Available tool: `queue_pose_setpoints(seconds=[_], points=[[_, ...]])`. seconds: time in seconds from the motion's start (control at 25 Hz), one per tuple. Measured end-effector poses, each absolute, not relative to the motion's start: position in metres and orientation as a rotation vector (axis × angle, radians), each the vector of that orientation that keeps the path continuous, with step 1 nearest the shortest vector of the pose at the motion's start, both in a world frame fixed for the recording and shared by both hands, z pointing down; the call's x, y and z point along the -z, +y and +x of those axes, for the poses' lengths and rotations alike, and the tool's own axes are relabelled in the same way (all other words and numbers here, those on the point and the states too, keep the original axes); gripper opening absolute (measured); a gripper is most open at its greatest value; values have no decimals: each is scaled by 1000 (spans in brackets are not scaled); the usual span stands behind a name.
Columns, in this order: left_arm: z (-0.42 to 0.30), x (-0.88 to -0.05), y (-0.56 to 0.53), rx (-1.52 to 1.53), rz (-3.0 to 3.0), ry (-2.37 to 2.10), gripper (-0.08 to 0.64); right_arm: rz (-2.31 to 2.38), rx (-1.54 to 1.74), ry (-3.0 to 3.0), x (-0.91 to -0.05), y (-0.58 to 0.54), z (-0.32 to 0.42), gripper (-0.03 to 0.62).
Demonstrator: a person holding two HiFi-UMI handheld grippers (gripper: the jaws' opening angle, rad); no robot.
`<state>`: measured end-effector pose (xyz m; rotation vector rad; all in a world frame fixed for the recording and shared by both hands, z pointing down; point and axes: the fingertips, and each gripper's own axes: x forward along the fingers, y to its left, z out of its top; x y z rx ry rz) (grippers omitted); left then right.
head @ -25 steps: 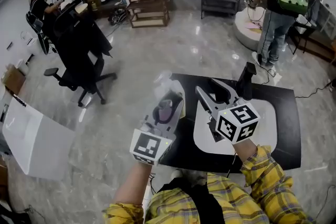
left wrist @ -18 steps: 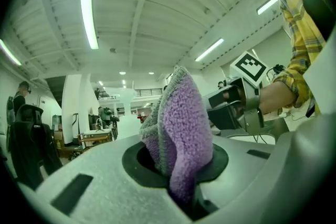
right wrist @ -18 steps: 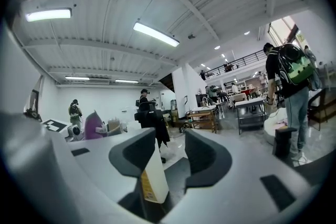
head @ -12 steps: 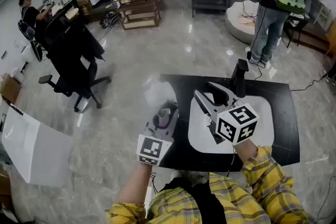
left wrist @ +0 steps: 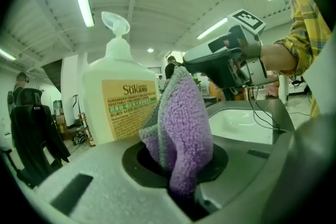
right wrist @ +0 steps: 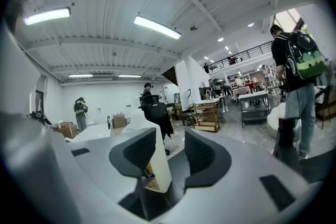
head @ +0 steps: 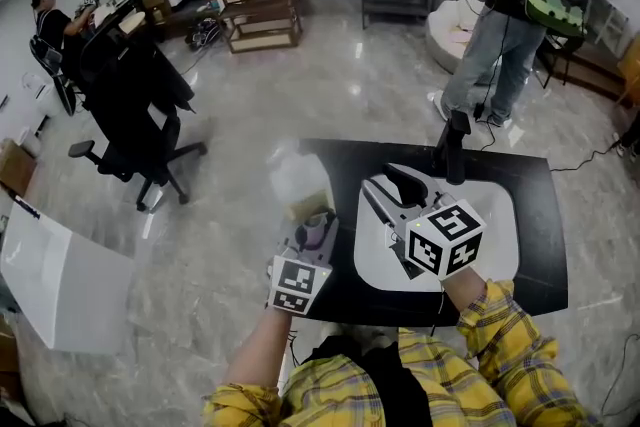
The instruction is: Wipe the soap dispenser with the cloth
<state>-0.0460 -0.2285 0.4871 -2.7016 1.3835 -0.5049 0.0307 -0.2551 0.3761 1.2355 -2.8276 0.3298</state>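
Left gripper: you pinch fuzzy purple cloth for wiping pale pump-top soap dispenser at black table's left edge; right gripper: spread, just narrowing, empty

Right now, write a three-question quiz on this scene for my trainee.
1. What does the left claw grip?
2. True or false: the soap bottle lies on its side.
3. In the head view, the soap bottle stands on which side of the white basin? A left; B right; C inside it.
Key: 1 a purple cloth; 2 false, it stands upright; 3 A.
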Motion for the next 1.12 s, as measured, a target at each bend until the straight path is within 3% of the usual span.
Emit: queue_pose_setpoints(seconds=[0.76, 1.12], points=[[-45, -538, -229, 578, -2907, 1513, 60, 1119, -324, -2852, -375, -249, 25, 158], [-48, -470, -202, 234, -2969, 1497, 60, 854, -272, -3030, -342, -245, -6, 158]])
